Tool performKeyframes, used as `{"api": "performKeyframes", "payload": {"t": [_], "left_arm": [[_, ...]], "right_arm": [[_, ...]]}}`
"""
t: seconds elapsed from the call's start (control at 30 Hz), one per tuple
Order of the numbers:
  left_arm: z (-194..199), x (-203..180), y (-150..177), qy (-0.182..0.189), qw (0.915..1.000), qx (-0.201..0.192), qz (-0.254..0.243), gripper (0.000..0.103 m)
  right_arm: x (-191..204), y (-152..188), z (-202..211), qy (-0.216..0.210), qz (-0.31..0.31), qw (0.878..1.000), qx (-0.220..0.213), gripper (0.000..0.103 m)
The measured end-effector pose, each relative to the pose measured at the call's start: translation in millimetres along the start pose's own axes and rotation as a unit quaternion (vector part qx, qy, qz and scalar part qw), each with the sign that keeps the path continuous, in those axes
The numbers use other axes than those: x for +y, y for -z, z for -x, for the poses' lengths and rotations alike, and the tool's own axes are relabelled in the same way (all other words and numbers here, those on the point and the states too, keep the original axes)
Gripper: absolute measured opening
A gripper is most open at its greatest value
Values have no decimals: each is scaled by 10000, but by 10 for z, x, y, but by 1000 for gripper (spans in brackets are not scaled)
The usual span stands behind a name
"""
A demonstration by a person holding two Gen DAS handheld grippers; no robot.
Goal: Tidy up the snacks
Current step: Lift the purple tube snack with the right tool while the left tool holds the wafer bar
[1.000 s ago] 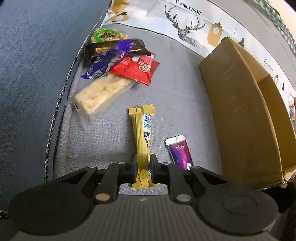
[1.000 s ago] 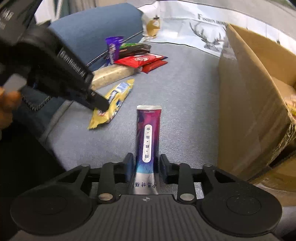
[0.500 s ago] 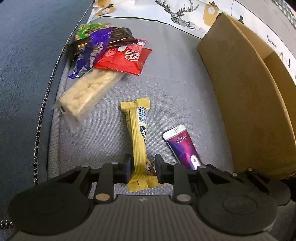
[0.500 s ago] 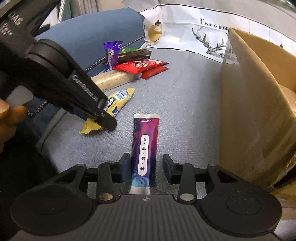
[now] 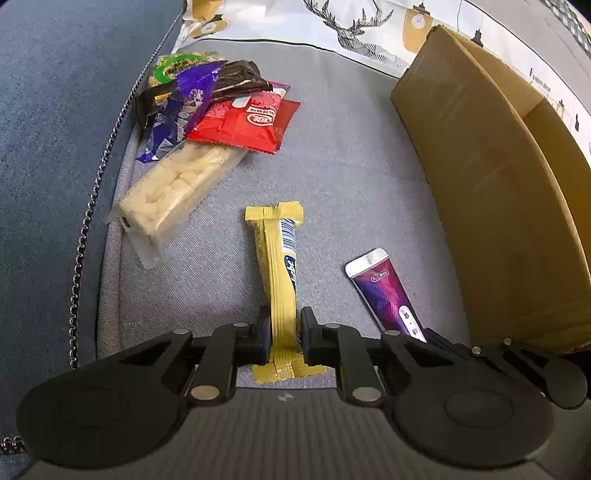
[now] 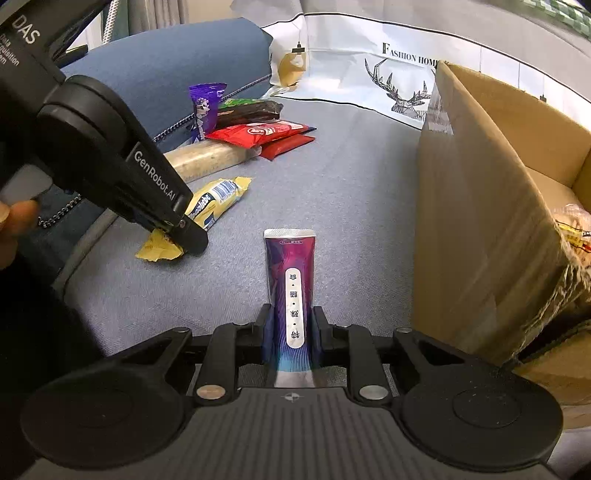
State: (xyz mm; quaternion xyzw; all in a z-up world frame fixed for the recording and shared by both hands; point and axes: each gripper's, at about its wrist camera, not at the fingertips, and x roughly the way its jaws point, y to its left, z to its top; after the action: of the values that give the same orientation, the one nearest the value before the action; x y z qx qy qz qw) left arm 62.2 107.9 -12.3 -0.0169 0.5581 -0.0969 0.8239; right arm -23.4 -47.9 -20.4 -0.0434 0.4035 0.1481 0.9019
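Note:
My left gripper (image 5: 283, 332) is shut on the near end of a yellow snack bar (image 5: 279, 266) that lies on the grey sofa cushion (image 5: 332, 166). The bar also shows in the right wrist view (image 6: 212, 201), with the left gripper (image 6: 173, 229) pinching its crumpled end. My right gripper (image 6: 291, 332) is shut on a purple snack pouch (image 6: 291, 280), also seen in the left wrist view (image 5: 380, 291). An open cardboard box (image 5: 491, 184) stands at the right of both.
A pile of snacks lies at the cushion's far left: a pale cracker pack (image 5: 177, 188), a red wafer pack (image 5: 243, 125), a purple wrapper (image 5: 177, 110) and a dark bar (image 5: 229, 81). A blue armrest (image 5: 55, 147) and a deer-print cloth (image 5: 351, 29) border the cushion.
Both grippers opened slightly half a second ago and have closed again on their snacks. The left wrist view shifted a little; the snacks still lie on the cushion.

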Motion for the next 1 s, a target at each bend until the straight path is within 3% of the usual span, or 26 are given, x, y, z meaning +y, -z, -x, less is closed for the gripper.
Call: {"api": "performKeyframes", "payload": {"t": [1.0], "left_arm": [[0, 1, -6, 27, 10000, -10, -32, 17]], "right_arm": [[44, 70, 26, 26, 208, 9997, -124, 23]]}}
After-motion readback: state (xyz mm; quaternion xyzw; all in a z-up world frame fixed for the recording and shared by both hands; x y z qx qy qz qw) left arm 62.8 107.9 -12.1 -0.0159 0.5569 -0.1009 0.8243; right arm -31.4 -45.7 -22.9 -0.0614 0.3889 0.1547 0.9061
